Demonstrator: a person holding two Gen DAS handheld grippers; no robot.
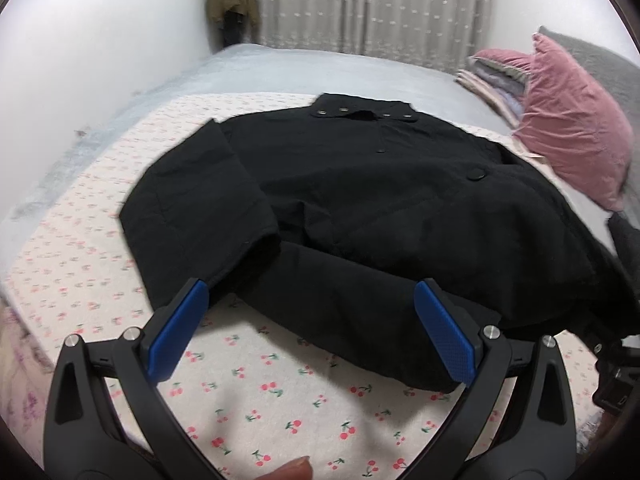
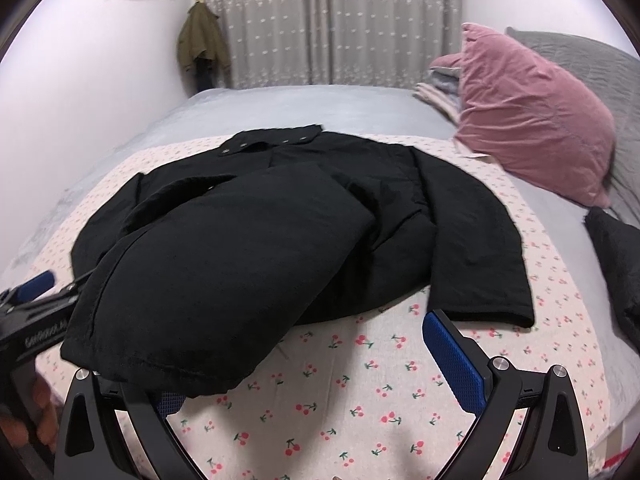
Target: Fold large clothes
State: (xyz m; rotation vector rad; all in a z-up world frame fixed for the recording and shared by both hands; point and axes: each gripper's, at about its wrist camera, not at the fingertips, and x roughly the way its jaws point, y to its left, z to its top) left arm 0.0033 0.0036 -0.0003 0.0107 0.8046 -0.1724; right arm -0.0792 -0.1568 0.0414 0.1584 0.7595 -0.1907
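A large black jacket (image 1: 360,208) lies front-up on the cherry-print sheet (image 1: 280,400), its snap collar (image 1: 360,110) at the far end. One sleeve (image 1: 192,200) is folded in over the front. My left gripper (image 1: 312,312) is open at the near hem, its blue pads (image 1: 180,332) on either side of the cloth edge. In the right wrist view the jacket (image 2: 240,260) bulges toward me and drapes over the left finger of my open right gripper (image 2: 304,364). Its right pad (image 2: 452,360) is bare. The other sleeve (image 2: 480,248) lies straight beside the body.
A pink pillow (image 2: 532,120) and a stack of folded clothes (image 2: 440,92) sit at the bed's far right, with a grey quilt (image 2: 600,68) behind. A dark cloth (image 2: 616,260) lies at the right edge. An olive coat (image 2: 202,44) hangs by the curtain. Walls close the left side.
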